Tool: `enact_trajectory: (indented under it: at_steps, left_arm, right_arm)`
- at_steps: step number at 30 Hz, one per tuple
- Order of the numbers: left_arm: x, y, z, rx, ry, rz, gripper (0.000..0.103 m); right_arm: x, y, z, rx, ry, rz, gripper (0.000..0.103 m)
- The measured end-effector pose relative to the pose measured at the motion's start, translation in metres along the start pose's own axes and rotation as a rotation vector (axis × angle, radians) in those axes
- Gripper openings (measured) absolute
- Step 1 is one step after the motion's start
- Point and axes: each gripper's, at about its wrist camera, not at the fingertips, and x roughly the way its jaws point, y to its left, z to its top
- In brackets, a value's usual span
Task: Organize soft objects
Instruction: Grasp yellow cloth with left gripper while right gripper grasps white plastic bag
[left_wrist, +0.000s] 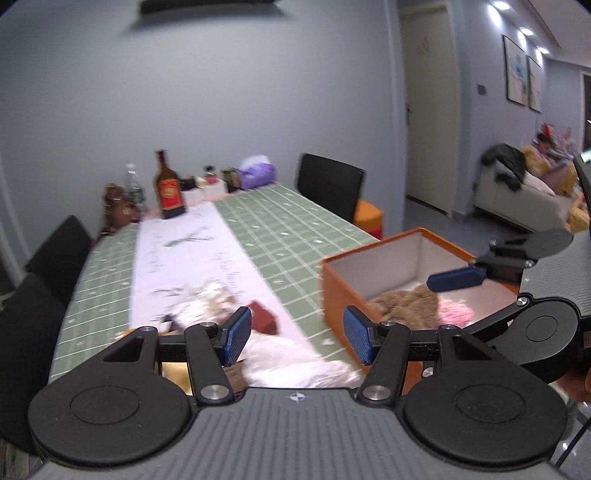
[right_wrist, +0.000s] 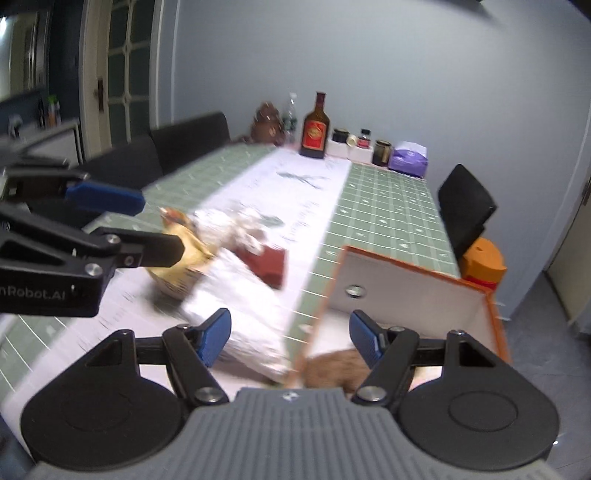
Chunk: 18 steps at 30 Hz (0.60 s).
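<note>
An orange box (left_wrist: 338, 291) with a white inside stands on the table's right side; it also shows in the right wrist view (right_wrist: 406, 291). A brown plush (left_wrist: 406, 301) and a pink fluffy item (left_wrist: 456, 310) lie in it; the brown plush also shows in the right wrist view (right_wrist: 332, 367). Left of the box lies a blurred pile: a white soft item (left_wrist: 291, 360), a dark red item (left_wrist: 264, 315), a yellow item (right_wrist: 184, 254). My left gripper (left_wrist: 297, 338) is open and empty above the pile. My right gripper (right_wrist: 290, 338) is open and empty over the box's near edge.
The long table has a green checked cloth (left_wrist: 295, 229) and a white runner (left_wrist: 177, 258). A dark bottle (left_wrist: 168, 188), jars and a purple pack (left_wrist: 256, 171) stand at the far end. Black chairs (left_wrist: 330, 184) flank the table.
</note>
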Motion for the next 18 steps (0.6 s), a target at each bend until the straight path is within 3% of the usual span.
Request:
enact_trajectory:
  at_steps: [6,18]
  left_arm:
    - [-0.006,0.028,-0.048,-0.077,-0.011,0.063,0.067]
    - [0.0,0.071,-0.126,-0.218,0.004,0.169,0.065]
  right_arm:
    - [0.009,0.058,-0.024,-0.014,-0.112,-0.016,0.07]
    - [0.045,0.112,-0.073,0.048,-0.125,-0.117,0.069]
